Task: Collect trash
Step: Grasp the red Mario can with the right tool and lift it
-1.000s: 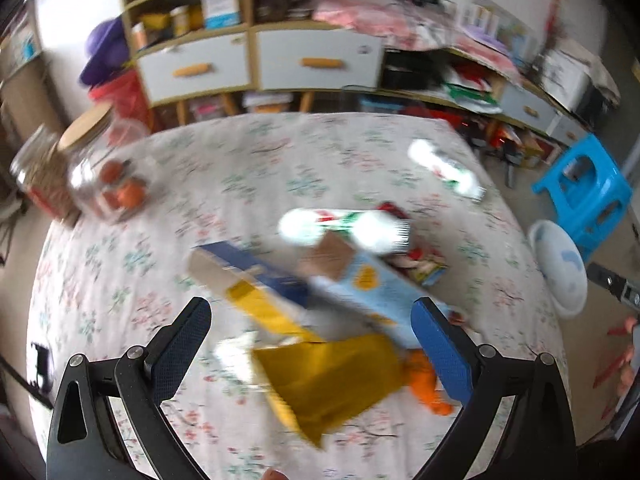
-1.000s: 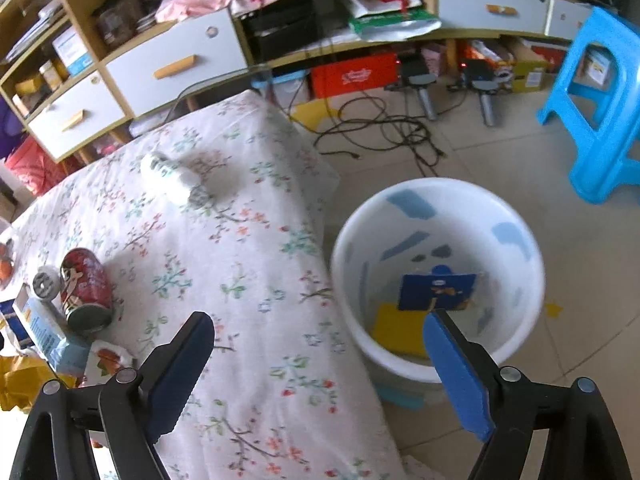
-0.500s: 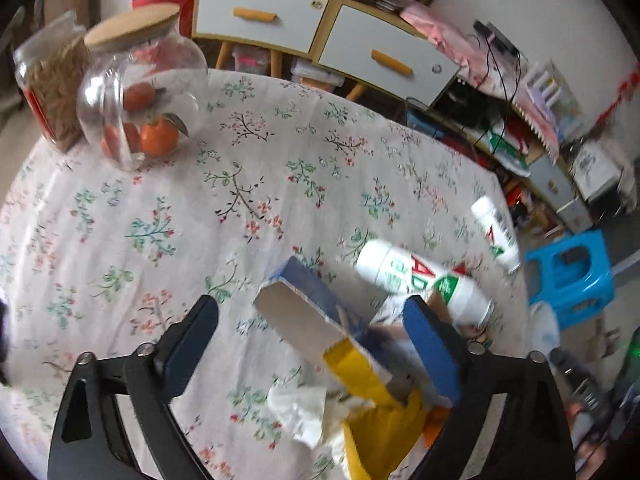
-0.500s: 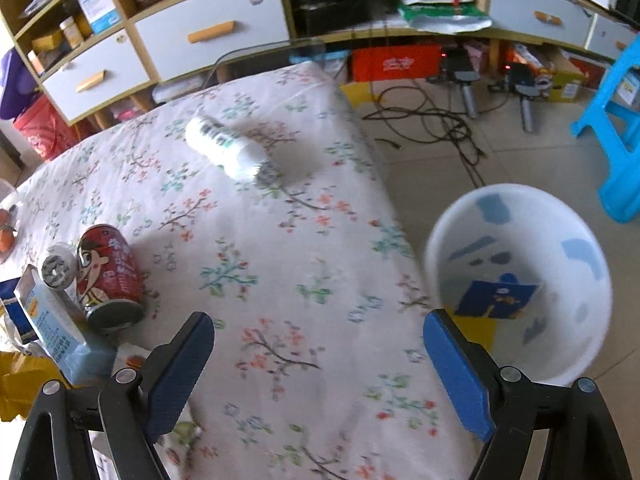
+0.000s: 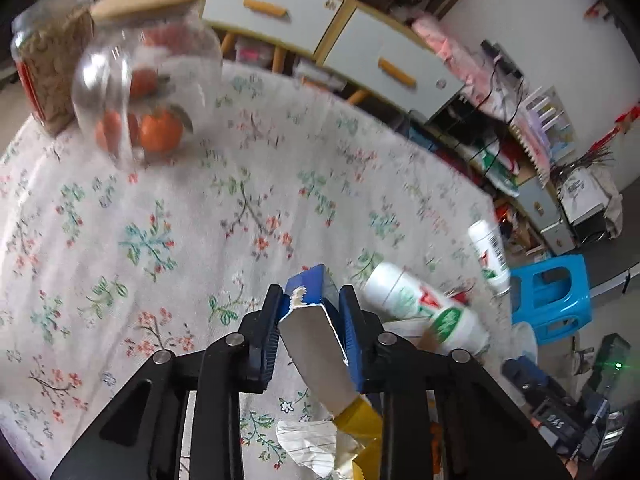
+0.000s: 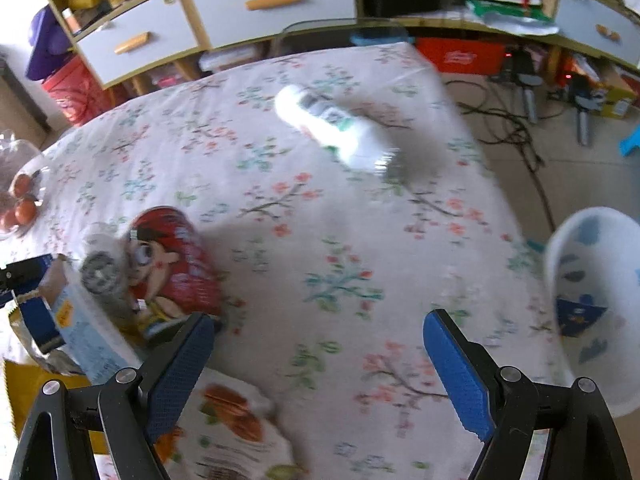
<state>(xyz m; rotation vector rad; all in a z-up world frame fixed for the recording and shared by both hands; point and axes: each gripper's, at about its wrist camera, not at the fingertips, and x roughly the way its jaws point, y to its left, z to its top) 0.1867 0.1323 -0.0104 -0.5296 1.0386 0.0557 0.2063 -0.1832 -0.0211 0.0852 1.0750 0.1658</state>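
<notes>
Since a second ago, left claw [image 5: 309, 322] closing on blue carton [image 5: 316, 332], right claw [image 6: 318, 354] open and empty over counter [image 6: 320, 220]; next, lift and carry to white bin [image 6: 592, 300] far right.

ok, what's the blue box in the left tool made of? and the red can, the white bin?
Blue box: thin paperboard, grey uncoated inside, ragged torn edge. Red can: probably printed metal, glossy, though blurred. White bin: looks like smooth moulded plastic, slightly shiny.
</notes>
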